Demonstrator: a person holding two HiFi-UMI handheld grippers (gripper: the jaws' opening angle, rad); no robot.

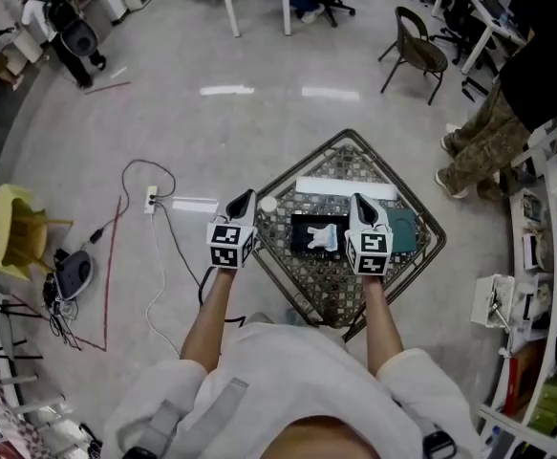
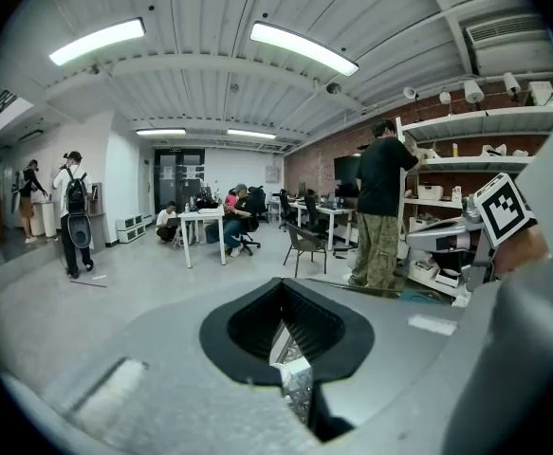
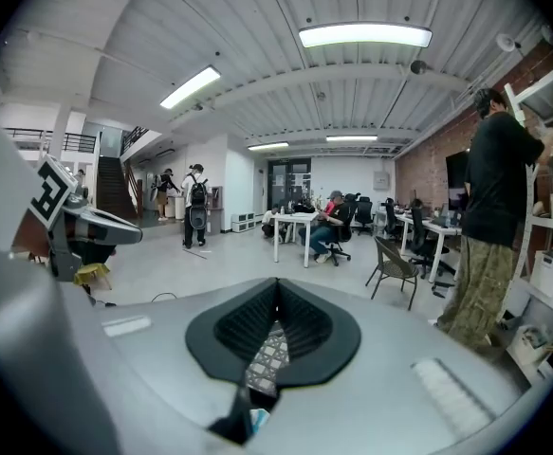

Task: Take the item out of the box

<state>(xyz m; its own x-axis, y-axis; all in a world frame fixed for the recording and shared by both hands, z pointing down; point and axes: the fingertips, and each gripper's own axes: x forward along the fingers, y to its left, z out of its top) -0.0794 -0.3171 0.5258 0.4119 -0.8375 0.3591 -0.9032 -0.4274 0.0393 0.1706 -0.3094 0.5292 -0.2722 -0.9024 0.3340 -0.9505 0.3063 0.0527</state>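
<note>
One item: white item (image 1: 324, 238), lying inside the black box (image 1: 300, 228).
One box: on the mesh table (image 1: 307, 280), near its middle.
Two grippers: left gripper (image 1: 246, 197) left of the box, right gripper (image 1: 358, 200) at its right edge; both have jaws together, nothing held.
Beside the box: one long white strip (image 1: 345, 187), one teal piece (image 1: 405, 228).

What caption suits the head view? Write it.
Left gripper and right gripper flank black box holding white item on wire-mesh table.

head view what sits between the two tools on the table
In the head view, a black box with a white item in it lies between the left tool and right tool, on the mesh-patterned table.
</note>
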